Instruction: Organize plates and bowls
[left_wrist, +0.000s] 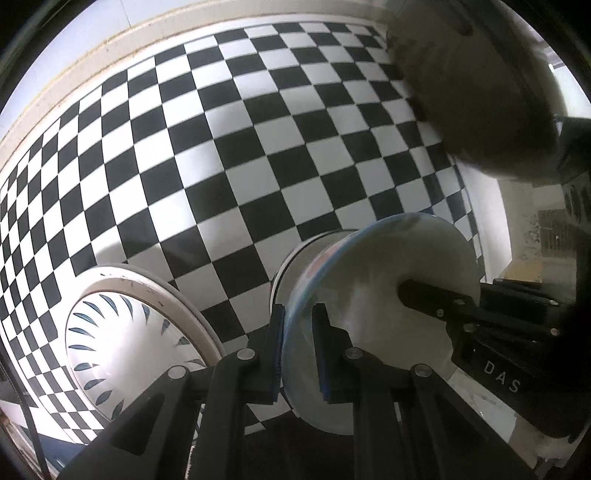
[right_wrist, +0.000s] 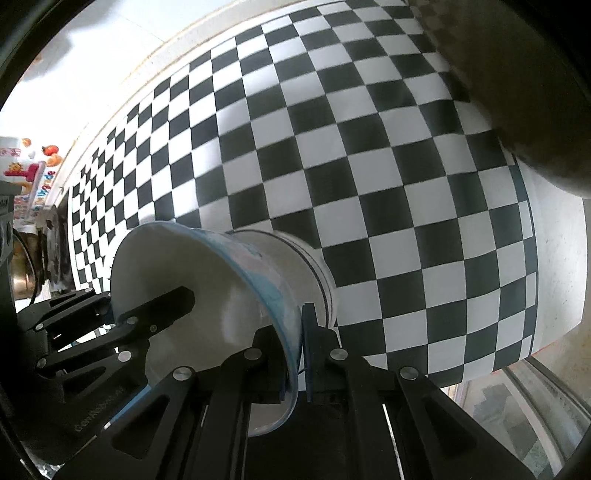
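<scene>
Clamping opposite sides of the blue-rimmed white bowl, the left gripper and right gripper have their jaws clenched on its rim, carrying it above the checkered bench, likely toward the patterned plate.

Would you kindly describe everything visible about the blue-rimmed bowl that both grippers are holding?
The blue-rimmed bowl is white and glossy, apparently ceramic, with a smooth, empty interior and a blue-and-pinkish pattern outside. A white bowl with a thin dark line seems nested beneath it. The left gripper and right gripper each clamp its rim on opposite sides, one finger inside, one outside. It is above the checkered tablecloth; whether it touches the cloth is unclear.
</scene>
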